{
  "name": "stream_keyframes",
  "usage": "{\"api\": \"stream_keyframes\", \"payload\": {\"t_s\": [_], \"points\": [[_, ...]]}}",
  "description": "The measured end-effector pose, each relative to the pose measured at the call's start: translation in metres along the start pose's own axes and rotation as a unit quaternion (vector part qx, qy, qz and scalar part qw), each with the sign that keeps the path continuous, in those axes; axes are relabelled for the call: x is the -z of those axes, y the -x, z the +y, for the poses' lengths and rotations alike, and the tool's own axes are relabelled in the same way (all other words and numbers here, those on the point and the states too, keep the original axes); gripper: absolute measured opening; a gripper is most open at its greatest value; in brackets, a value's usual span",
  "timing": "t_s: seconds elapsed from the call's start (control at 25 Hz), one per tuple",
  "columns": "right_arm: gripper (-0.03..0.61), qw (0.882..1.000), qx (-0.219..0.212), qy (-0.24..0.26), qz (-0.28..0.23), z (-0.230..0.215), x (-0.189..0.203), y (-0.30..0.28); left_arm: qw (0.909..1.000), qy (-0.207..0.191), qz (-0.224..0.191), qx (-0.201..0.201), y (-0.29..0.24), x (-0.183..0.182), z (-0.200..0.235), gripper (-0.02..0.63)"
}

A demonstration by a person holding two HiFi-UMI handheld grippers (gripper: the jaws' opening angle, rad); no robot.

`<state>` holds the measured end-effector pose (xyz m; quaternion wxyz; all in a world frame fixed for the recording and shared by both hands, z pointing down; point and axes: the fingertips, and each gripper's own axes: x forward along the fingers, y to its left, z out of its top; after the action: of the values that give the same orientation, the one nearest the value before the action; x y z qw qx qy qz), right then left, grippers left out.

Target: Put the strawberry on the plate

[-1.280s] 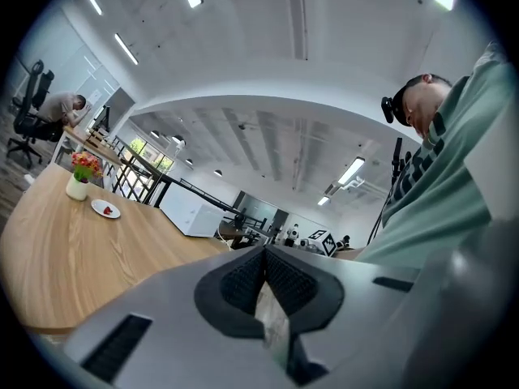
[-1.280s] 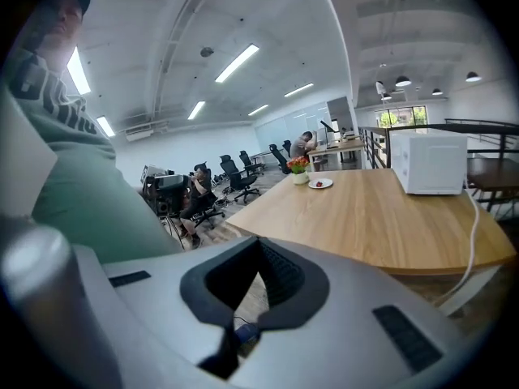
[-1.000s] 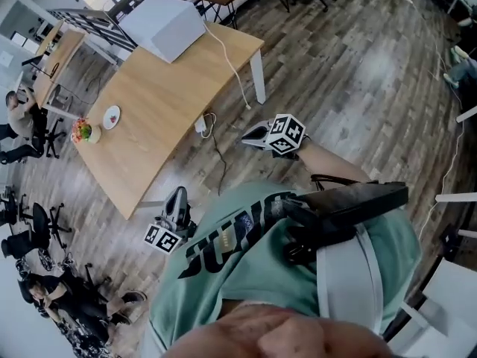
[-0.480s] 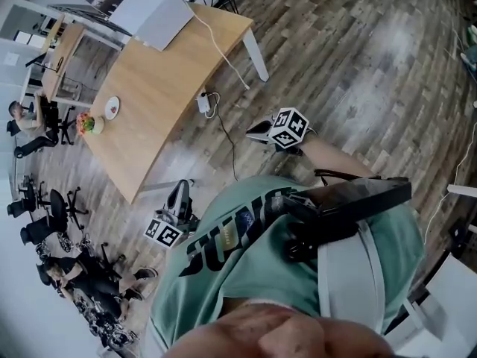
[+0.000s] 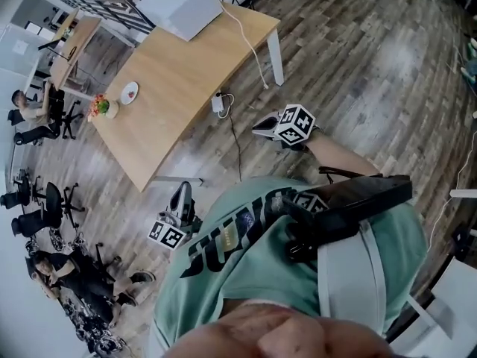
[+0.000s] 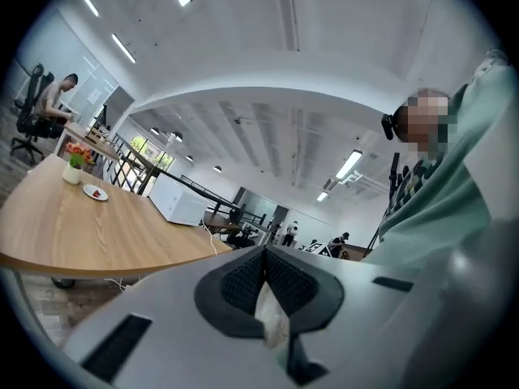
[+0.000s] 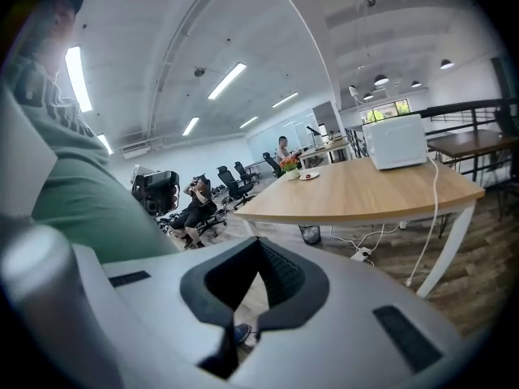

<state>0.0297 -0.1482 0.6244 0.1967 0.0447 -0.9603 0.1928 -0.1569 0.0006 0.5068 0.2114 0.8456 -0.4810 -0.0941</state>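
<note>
We stand on the wood floor (image 5: 358, 73), off to the lower right of the desk (image 5: 179, 80), with neither tool over it. In the head view the left tool (image 5: 181, 194) sits at lower centre-left, against our green shirt (image 5: 246, 274). The right tool (image 5: 258, 130) is just above the middle of the frame, pointing left toward the desk's near corner.

The left gripper view shows the two dark pads of the left tool closed together at the tips, with nothing pinched between them. The right gripper view shows the same for the right tool: its pads meet at the tips and hold nothing, with only floor showing through the slit lower down.

The plate (image 5: 130, 92) lies at the far left end of the desk, in the upper left of the head view. A small red thing rests on it, which we take to be the strawberry (image 6: 96, 192); it is too small to make out more. Just beside the plate, further left, stands a flower pot (image 5: 99, 108) with red and orange blooms.

A white box (image 5: 182, 6) sits at the desk's top end. A white cable (image 5: 250, 47) runs from it over the desk edge toward the floor. A seated person (image 5: 59, 271) and several office chairs (image 5: 37, 207) fill the lower left.
</note>
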Motion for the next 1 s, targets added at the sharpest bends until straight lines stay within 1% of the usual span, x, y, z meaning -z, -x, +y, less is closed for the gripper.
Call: {"api": "stream_keyframes", "payload": {"t_s": [0.08,0.2,0.28,0.4,0.56,0.68,0.76,0.84,1.0], "points": [[0.008,1.000,0.005,-0.004,-0.005,0.030,-0.015,-0.031,1.0000,-0.005,-0.003,-0.002,0.045,-0.007,0.017,0.005],[0.008,1.000,-0.014,-0.003,-0.014,0.089,-0.039,-0.083,0.9998,-0.020,-0.002,-0.008,0.115,-0.025,0.046,0.005],[0.008,1.000,-0.024,0.012,-0.008,0.120,-0.053,-0.116,0.9996,-0.023,-0.006,-0.017,0.152,-0.035,0.069,0.005],[0.008,0.998,-0.035,0.044,0.000,0.153,-0.073,-0.141,0.9990,-0.013,-0.029,-0.032,0.191,-0.041,0.089,0.005],[0.008,0.995,-0.046,0.087,-0.017,0.168,-0.110,-0.137,0.9969,-0.027,-0.060,-0.042,0.200,-0.050,0.089,0.005],[0.008,0.992,-0.050,0.109,-0.039,0.170,-0.133,-0.124,0.9944,-0.024,-0.088,-0.052,0.200,-0.055,0.079,0.005],[0.009,0.990,-0.054,0.120,-0.057,0.173,-0.150,-0.112,0.9936,-0.021,-0.096,-0.055,0.198,-0.055,0.070,0.005],[0.009,0.987,-0.059,0.136,-0.068,0.175,-0.165,-0.097,0.9932,-0.030,-0.097,-0.057,0.190,-0.058,0.062,0.005],[0.009,0.981,-0.065,0.160,-0.083,0.168,-0.178,-0.065,0.9907,-0.042,-0.116,-0.056,0.163,-0.069,0.048,0.005]]}}
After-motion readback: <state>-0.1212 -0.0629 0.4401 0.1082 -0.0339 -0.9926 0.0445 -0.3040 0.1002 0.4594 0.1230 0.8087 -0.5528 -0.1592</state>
